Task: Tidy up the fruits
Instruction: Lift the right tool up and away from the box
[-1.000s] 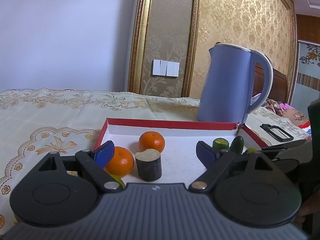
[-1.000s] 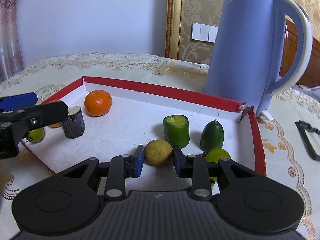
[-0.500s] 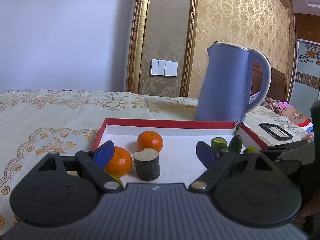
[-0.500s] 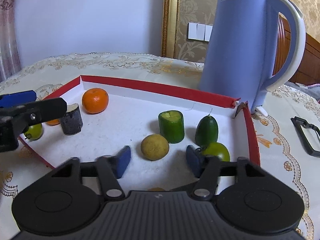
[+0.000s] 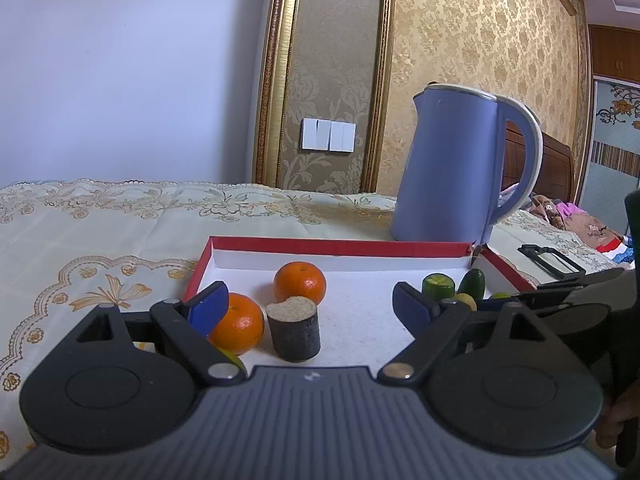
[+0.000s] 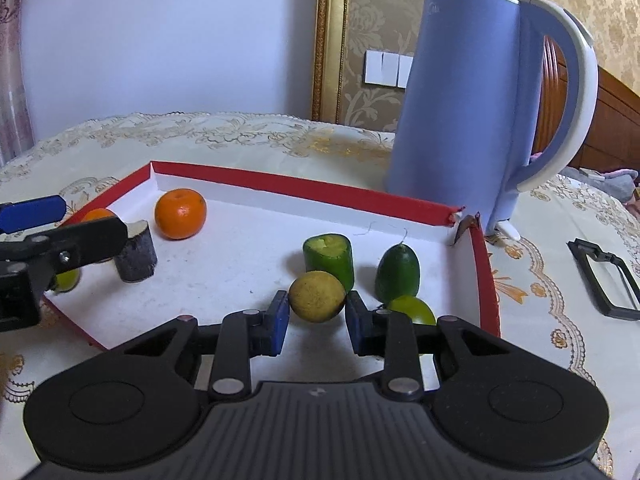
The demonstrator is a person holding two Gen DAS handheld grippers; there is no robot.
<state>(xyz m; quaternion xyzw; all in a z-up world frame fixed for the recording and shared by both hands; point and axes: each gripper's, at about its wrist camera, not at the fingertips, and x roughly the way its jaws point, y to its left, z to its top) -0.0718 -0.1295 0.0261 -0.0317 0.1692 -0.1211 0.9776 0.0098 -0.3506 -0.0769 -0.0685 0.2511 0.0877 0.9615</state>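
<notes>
A red-rimmed white tray [image 6: 304,192] holds the fruit. My right gripper [image 6: 316,316] is shut on a yellow lemon [image 6: 316,296] near the tray's front. Just behind the lemon stand a cut green piece [image 6: 329,258] and a dark green fruit [image 6: 398,270], with a lime [image 6: 412,310] by the right finger. My left gripper [image 5: 308,306] is open over the tray's left end. An orange [image 5: 236,322] and a dark cut cylinder [image 5: 294,332] sit between its fingers, untouched. A second orange [image 5: 300,282] lies farther back.
A tall blue kettle [image 6: 460,100] stands behind the tray's far right corner. A black rectangular frame [image 6: 604,276] lies on the embroidered tablecloth [image 6: 224,136] to the right. A small lime [image 6: 66,280] sits under my left gripper at the tray's left edge.
The right jaws gripped the lemon a second ago, stood wide apart half a second ago, and are closed on it again now. The left gripper has not moved.
</notes>
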